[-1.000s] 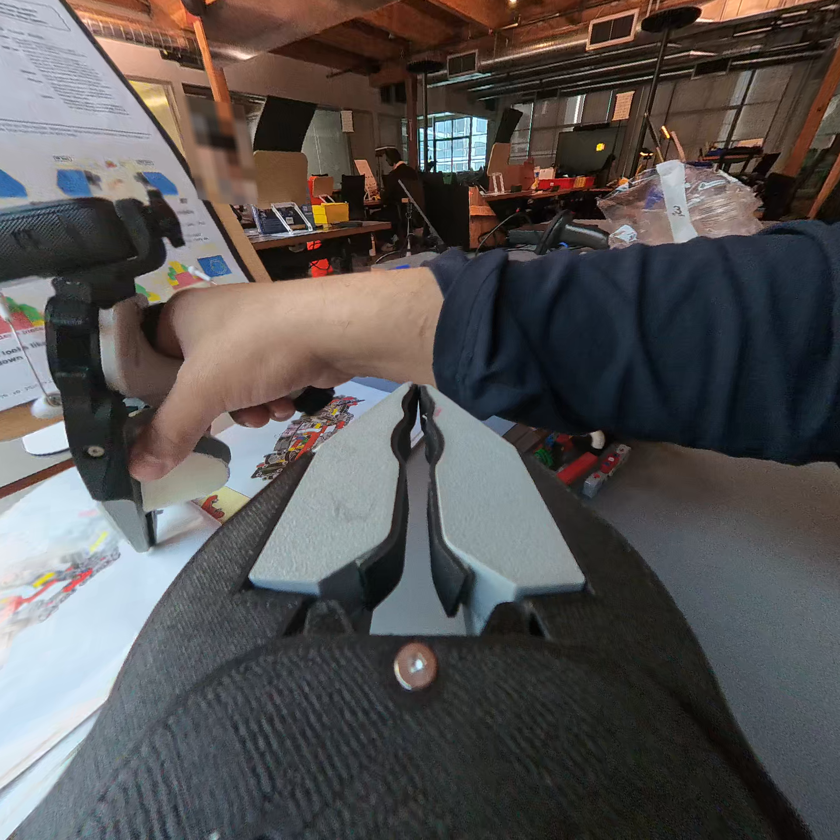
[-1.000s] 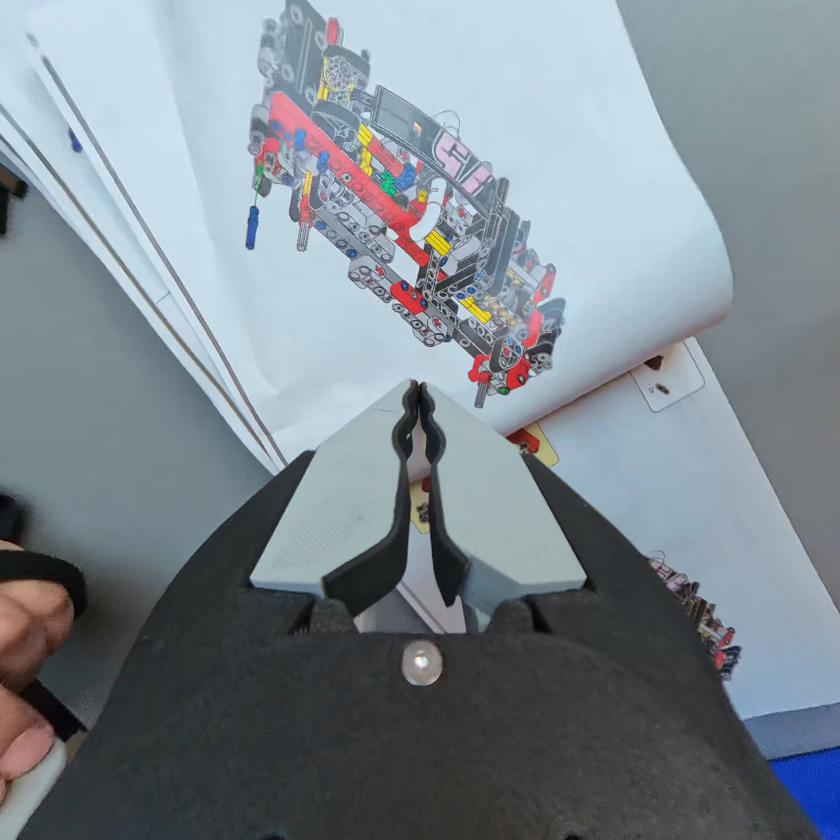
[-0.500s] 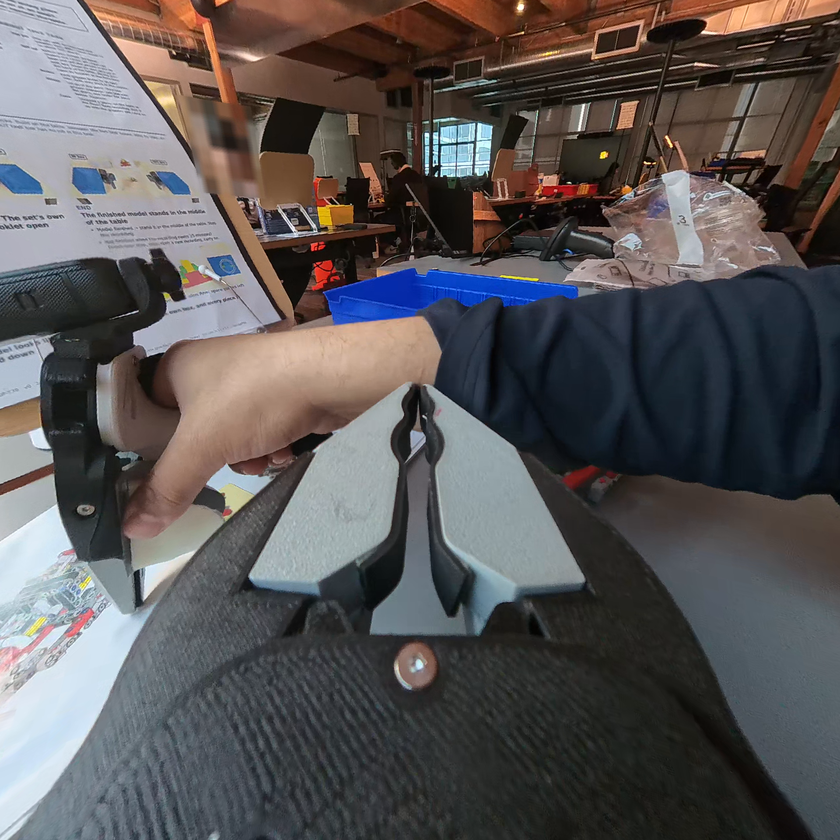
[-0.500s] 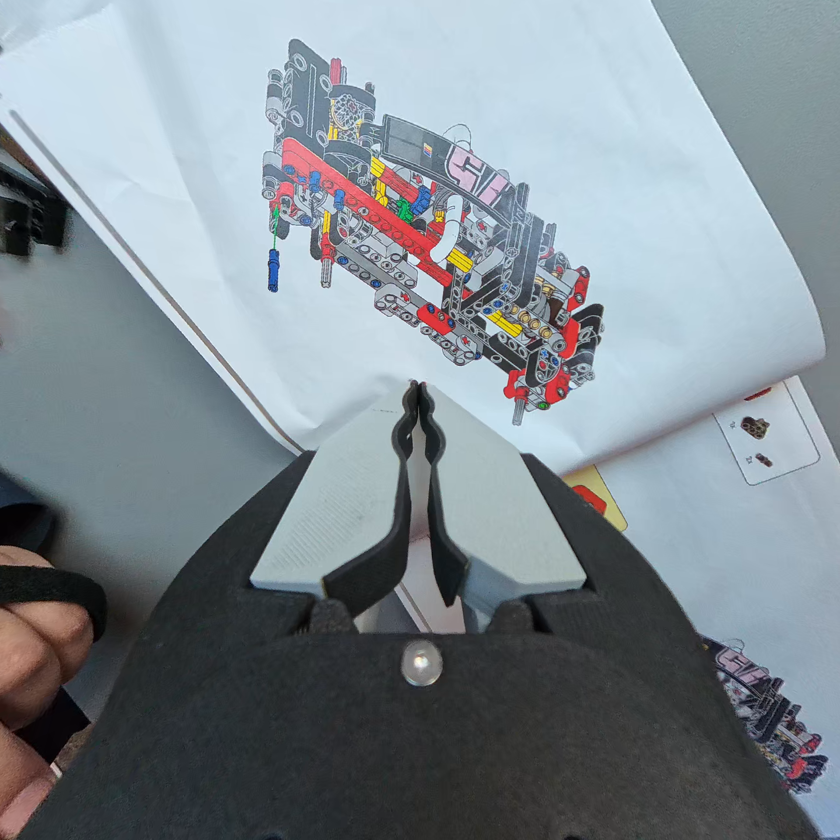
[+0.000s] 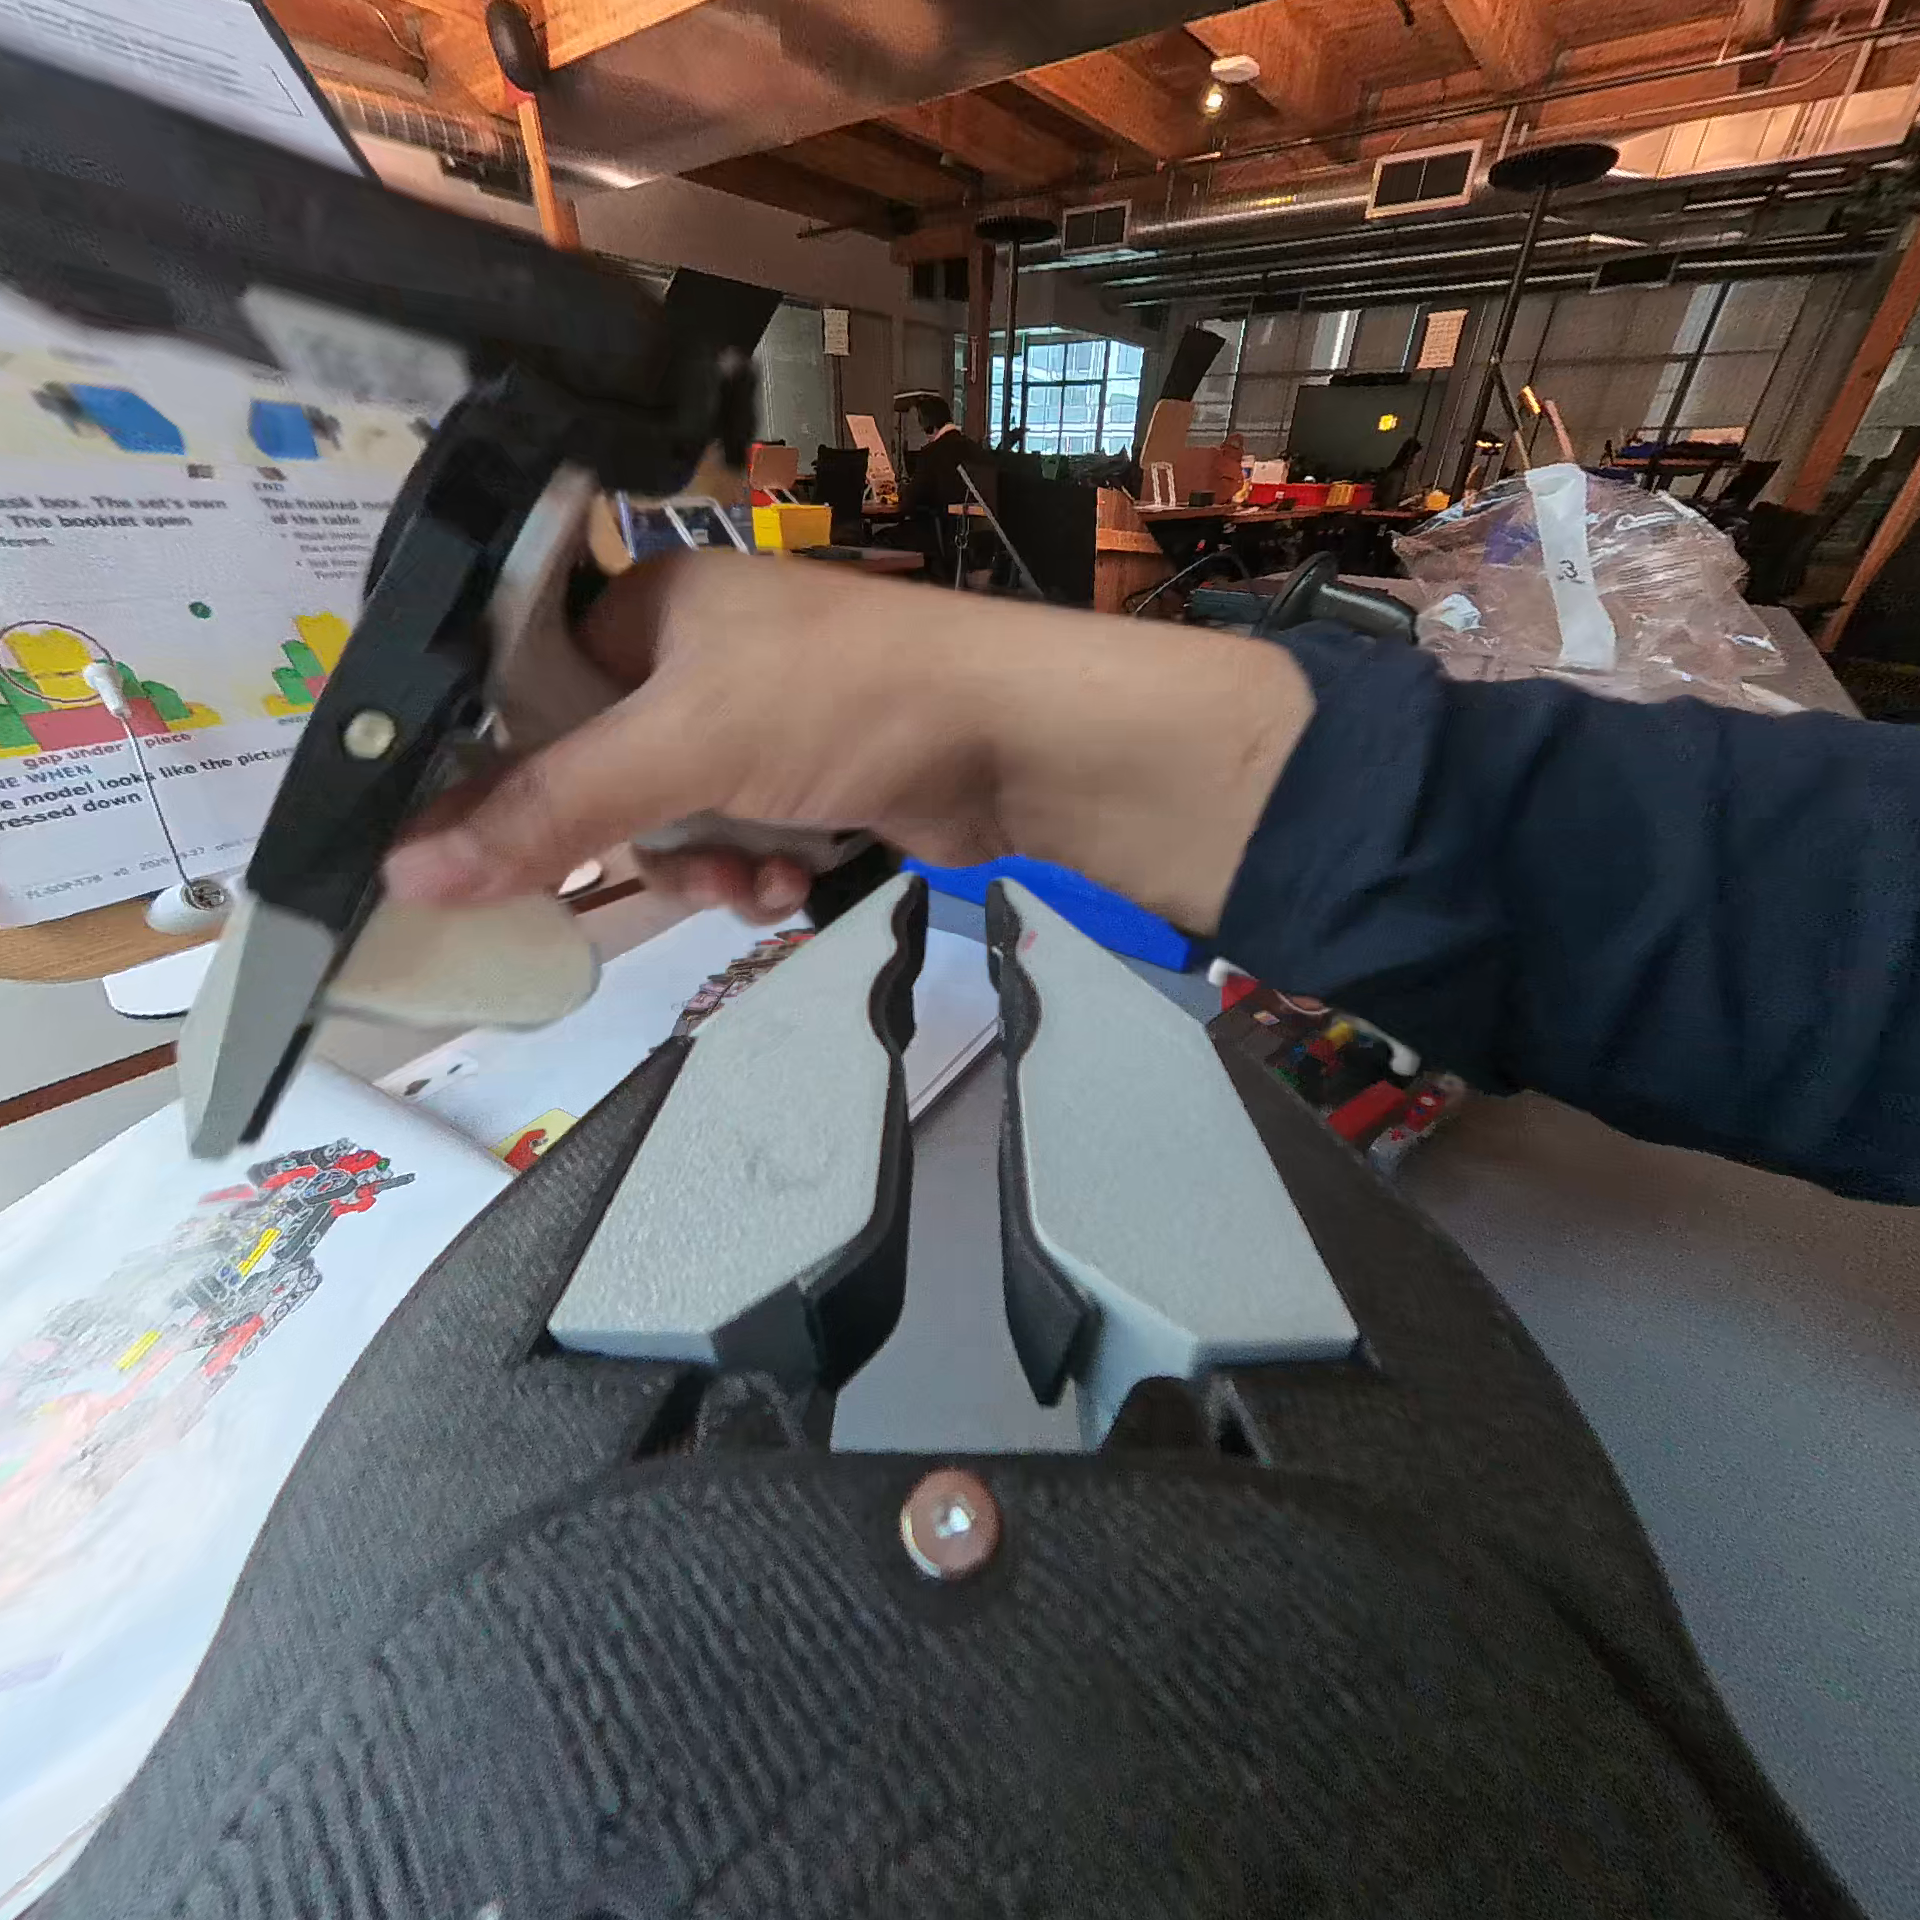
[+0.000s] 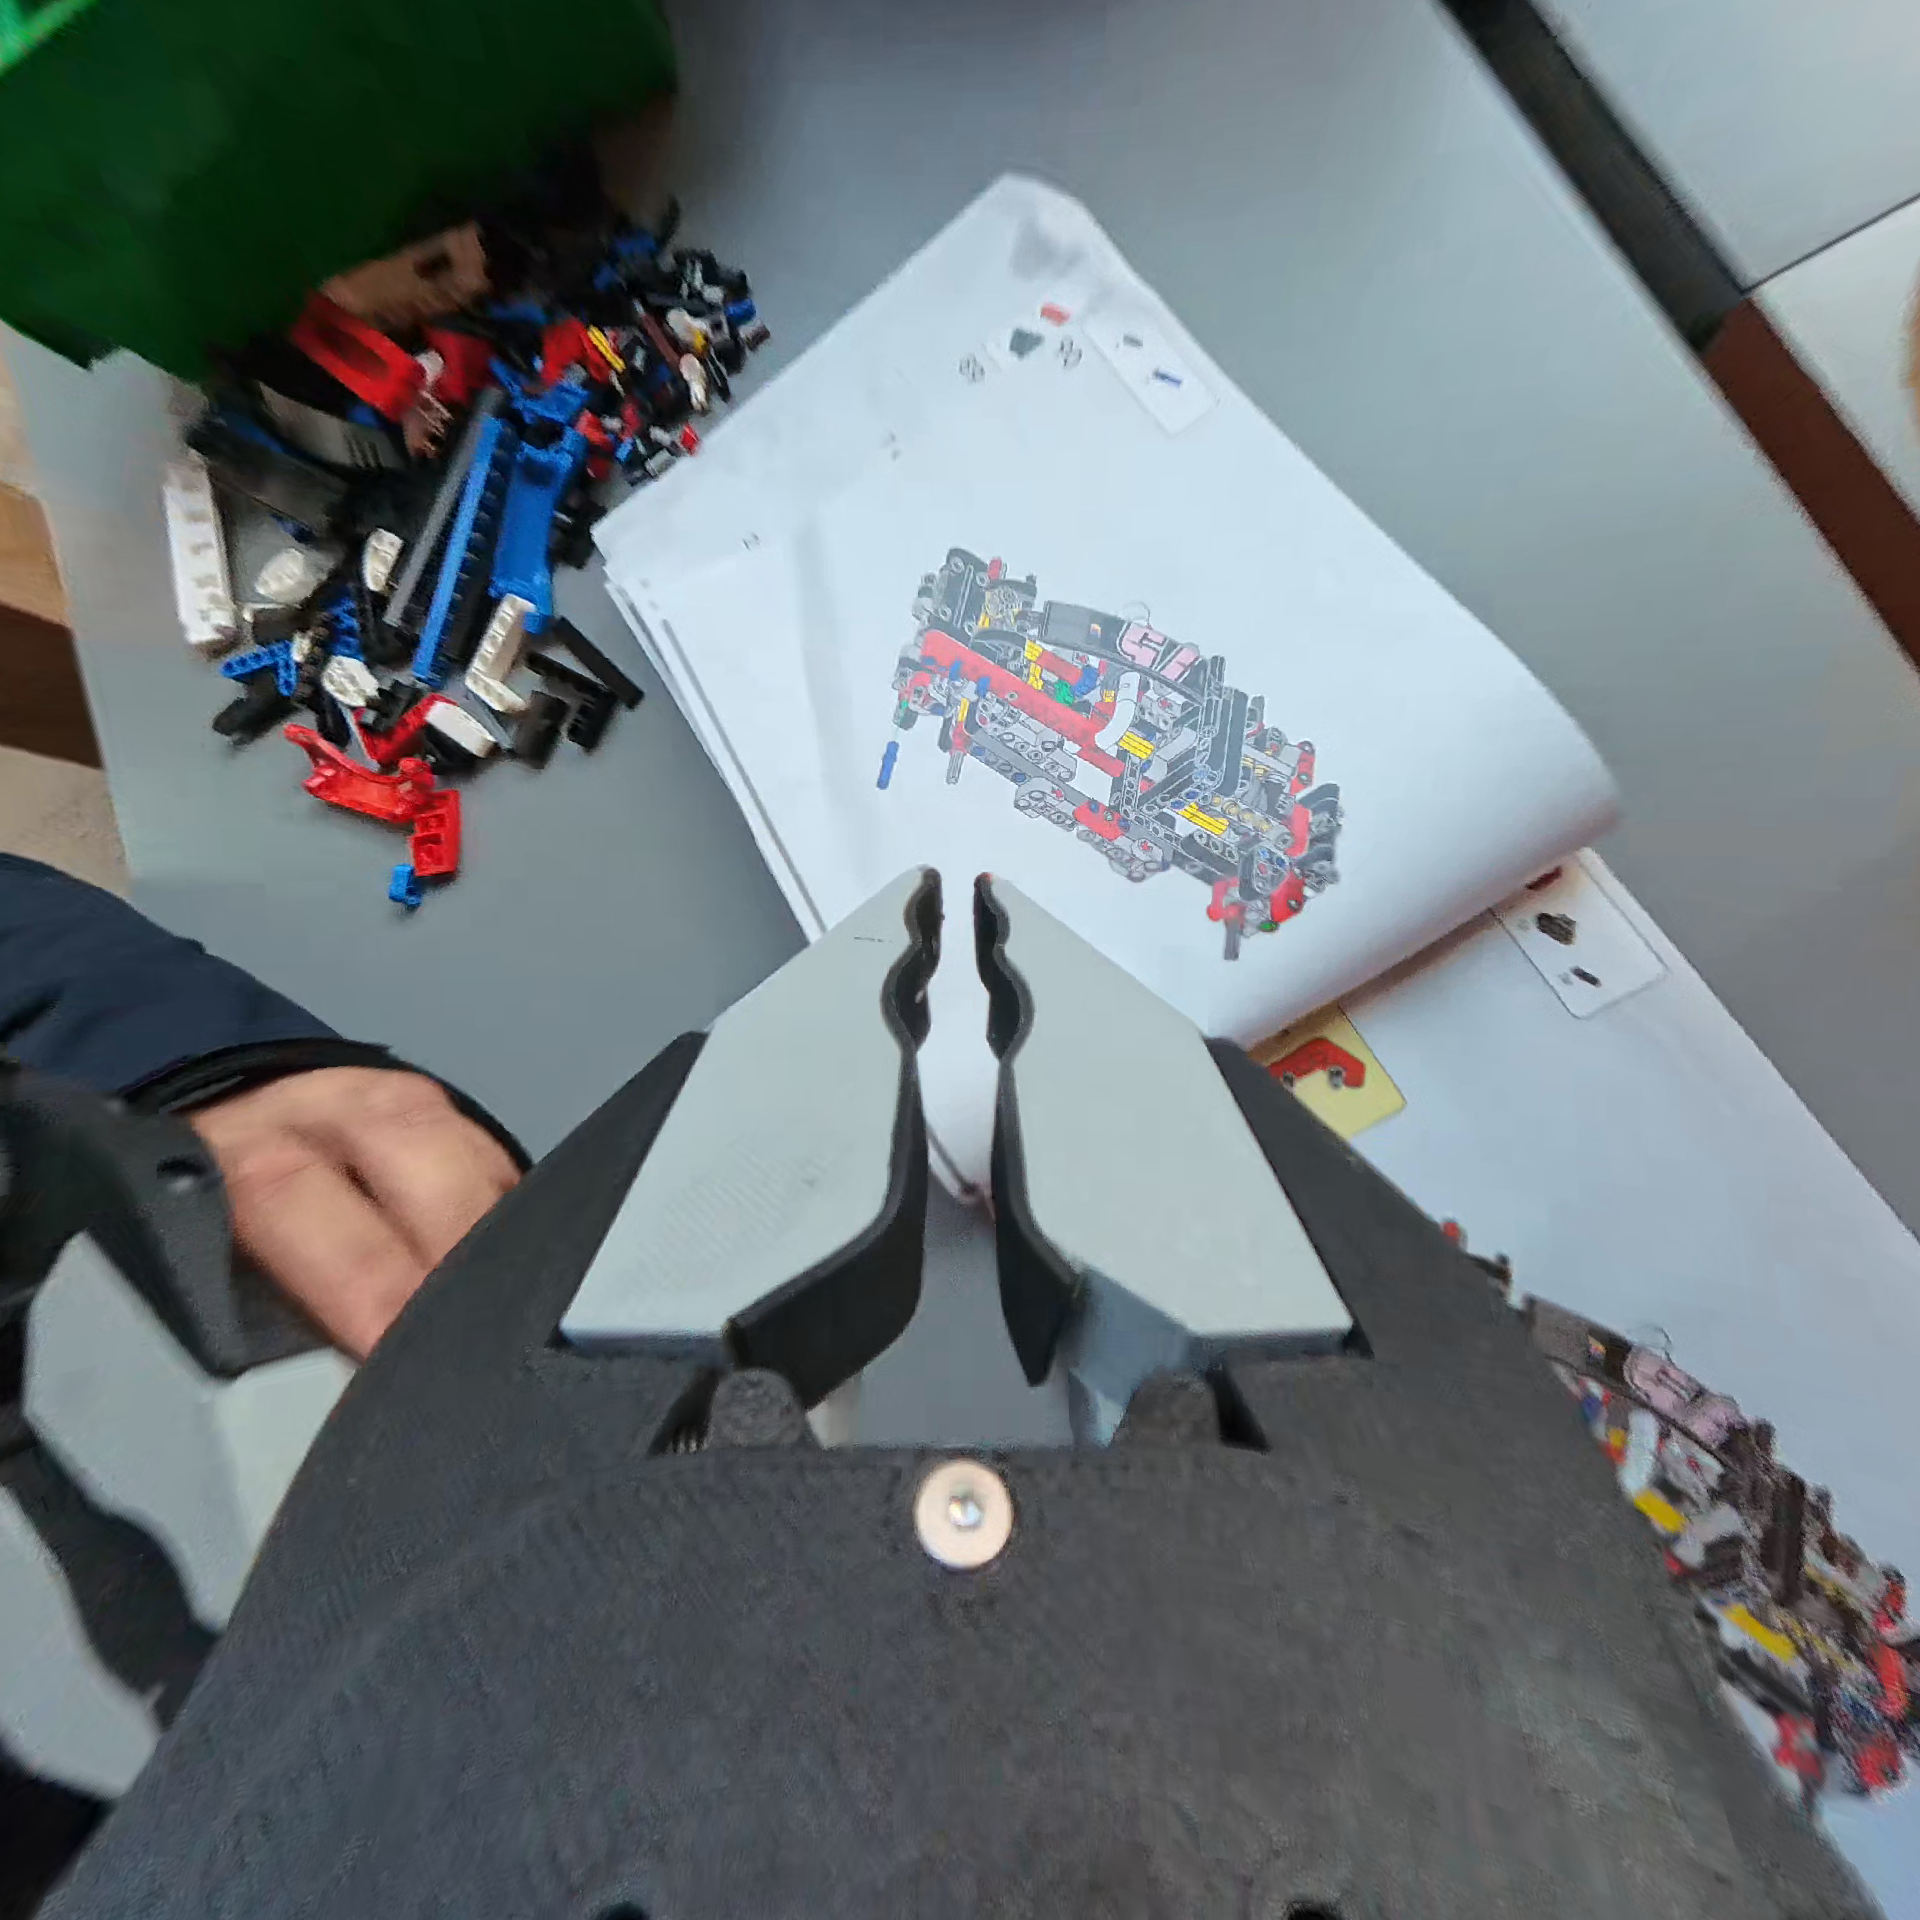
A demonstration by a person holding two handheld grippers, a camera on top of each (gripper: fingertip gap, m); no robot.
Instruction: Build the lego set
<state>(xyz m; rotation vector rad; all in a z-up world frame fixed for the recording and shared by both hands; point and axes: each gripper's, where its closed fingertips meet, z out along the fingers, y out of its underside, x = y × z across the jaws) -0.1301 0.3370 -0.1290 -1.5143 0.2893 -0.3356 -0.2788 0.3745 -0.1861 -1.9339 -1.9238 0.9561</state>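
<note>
The left gripper [image 5: 951, 899] hovers low over a grey table [image 5: 1662, 1351], its jaws slightly apart with nothing between them. Just beyond its tips lie the edge of an open booklet [image 5: 582, 1060] and a blue bin [image 5: 1060, 914]. Crossing in front of it, a hand [image 5: 852, 727] in a dark blue sleeve [image 5: 1558, 883] grips the other tool; that part of the view is blurred by motion. A small heap of toy bricks [image 5: 1340, 1081] sits under the sleeve. A printed sheet [image 5: 114, 582] stands upright at the far left.

The right gripper [image 6: 958, 883] looks down on the same booklet [image 6: 1039, 520], jaws parted by a narrow slit and gripping nothing. Its tips hang above the near edge of the left-hand page, just beside a coloured drawing of a brick-built model [image 6: 1112, 727]. A pile of loose bricks [image 6: 447, 561], red, blue, black and white, lies on the table [image 6: 582, 935] beside the booklet, well apart from the tips. A green object [image 6: 260, 156], perhaps a bin, sits behind the pile.
</note>
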